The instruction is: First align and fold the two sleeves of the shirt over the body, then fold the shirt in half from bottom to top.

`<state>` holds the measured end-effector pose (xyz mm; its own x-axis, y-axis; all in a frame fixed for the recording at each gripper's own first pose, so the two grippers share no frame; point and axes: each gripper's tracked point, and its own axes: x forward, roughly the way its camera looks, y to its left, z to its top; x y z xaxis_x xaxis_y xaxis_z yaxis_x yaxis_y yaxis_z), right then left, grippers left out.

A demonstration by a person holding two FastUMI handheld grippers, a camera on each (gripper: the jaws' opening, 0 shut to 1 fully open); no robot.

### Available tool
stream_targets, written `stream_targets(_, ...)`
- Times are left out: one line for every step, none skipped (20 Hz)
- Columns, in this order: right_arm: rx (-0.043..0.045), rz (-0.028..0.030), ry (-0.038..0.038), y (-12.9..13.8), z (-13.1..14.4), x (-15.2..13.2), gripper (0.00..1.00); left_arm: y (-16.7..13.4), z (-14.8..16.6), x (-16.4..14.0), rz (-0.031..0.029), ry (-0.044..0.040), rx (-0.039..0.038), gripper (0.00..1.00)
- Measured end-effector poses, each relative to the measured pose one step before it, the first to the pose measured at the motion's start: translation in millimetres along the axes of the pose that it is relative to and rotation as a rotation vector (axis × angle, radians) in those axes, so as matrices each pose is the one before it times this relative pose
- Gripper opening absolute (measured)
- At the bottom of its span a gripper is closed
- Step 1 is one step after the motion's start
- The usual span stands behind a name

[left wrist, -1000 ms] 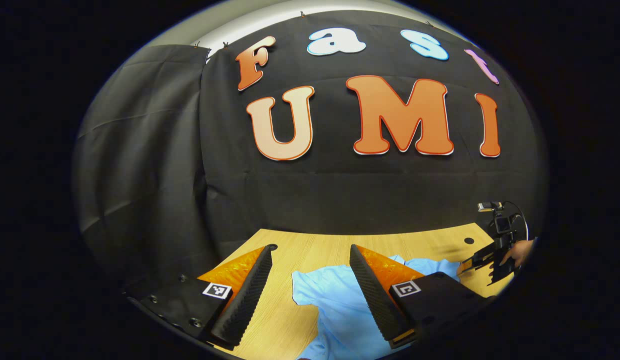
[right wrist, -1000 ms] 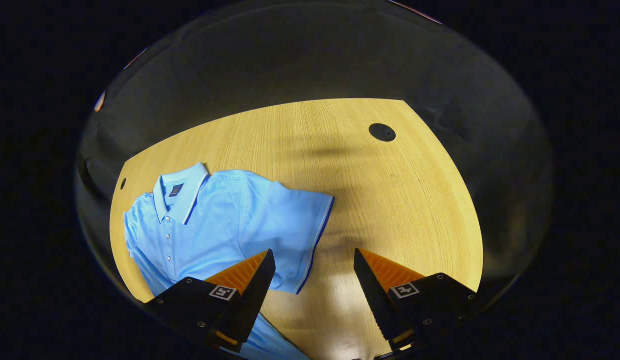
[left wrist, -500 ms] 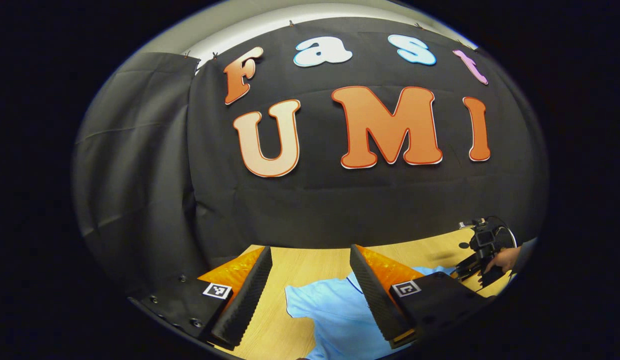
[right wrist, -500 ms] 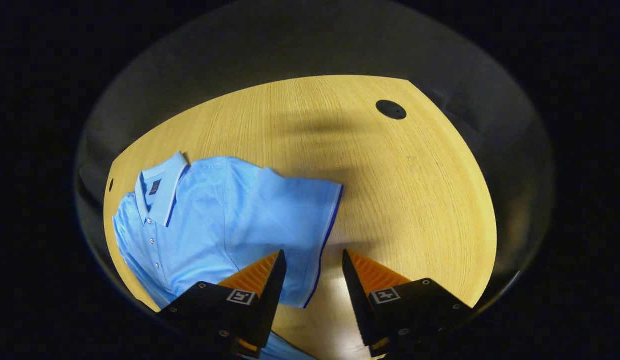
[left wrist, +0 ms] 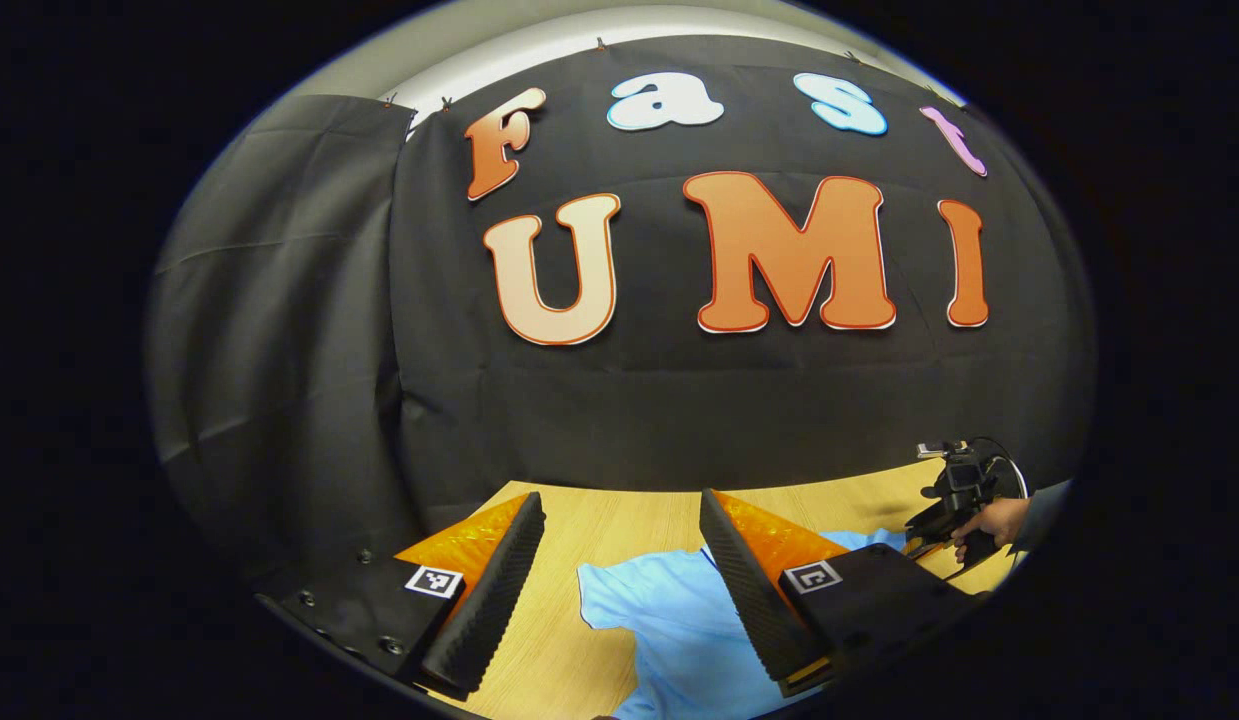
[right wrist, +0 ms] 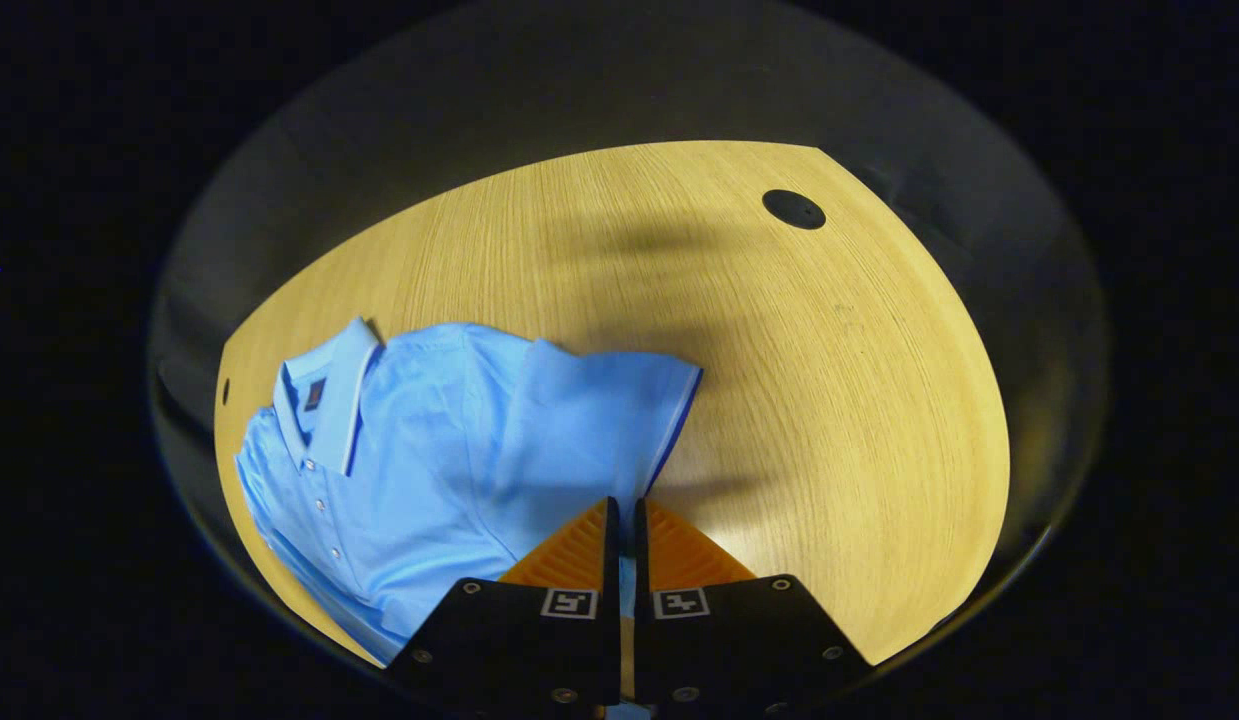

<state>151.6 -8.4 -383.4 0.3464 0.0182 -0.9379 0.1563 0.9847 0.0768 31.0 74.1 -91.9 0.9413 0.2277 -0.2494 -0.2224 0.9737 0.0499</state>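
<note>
One shirt [right wrist: 429, 440] on the table [right wrist: 829, 380]; right gripper [right wrist: 624, 520] jaws clamp its sleeve [right wrist: 599, 420], left gripper [left wrist: 619, 560] jaws apart.

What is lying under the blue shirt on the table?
The blue shirt lies flat on the wooden table, whose bare top shows around it. Whatever is beneath the fabric is covered. The right gripper has its jaws closed on the sleeve hem.

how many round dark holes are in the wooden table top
2. One round dark hole lies near the far right corner of the light wooden table; a smaller one sits at the left edge, beyond the light blue polo shirt's collar. The shirt may hide others.
</note>
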Motion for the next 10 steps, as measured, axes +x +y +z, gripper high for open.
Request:
stream_targets(0.00533,0.01299,-0.03843,4.52,7.82,-5.82,0.06,1.14,-0.8,-2.15,0.00082,-0.00145,-0.00257,1.0)
stream_targets(0.00667,0.01293,-0.02172,5.84,3.84,-5.97,0.06,1.96,0.06,-0.7,0.00213,0.00064,-0.0045,1.0)
stream_targets(0.00051,0.02327,0.00016,6.65,0.65,-5.33,0.06,-0.48,-2.07,-1.17,-0.00119,0.00162,-0.00497,1.0)
stream_targets(0.00023,0.02263,0.00494,7.06,-0.83,-4.97,0.06,0.09,0.58,-0.58,0.00207,0.0027,-0.00223,1.0)
stream_targets(-0.00016,0.02759,-0.00173,7.95,0.13,-3.86,0.06,0.3,-1.09,-1.8,0.00113,0.00102,-0.00261,0.98)
stream_targets(-0.0086,0.01834,-0.00663,7.23,1.18,-3.33,0.06,-2.52,-2.18,-1.27,-0.00201,0.00371,-0.00586,1.0)
stream_targets(-0.01681,0.02161,-0.0042,8.33,-1.09,-3.47,0.06,-1.38,-2.42,-2.12,0.00308,0.00669,-0.00465,1.0)
stream_targets(-0.01891,0.02231,0.00247,11.27,-1.32,-1.89,0.06,-2.36,-4.95,-1.7,0.00396,0.00882,-0.0064,1.0)
stream_targets(-0.01703,0.02648,0.00095,12.26,-2.11,-2.75,0.06,-0.54,-1.46,-1.41,0.00228,0.00671,-0.0024,1.0)
stream_targets(-0.01504,0.02342,-0.00257,11.41,0.41,-3.22,0.06,-0.48,-2.5,-0.65,0.00253,0.00194,0.0011,0.98)
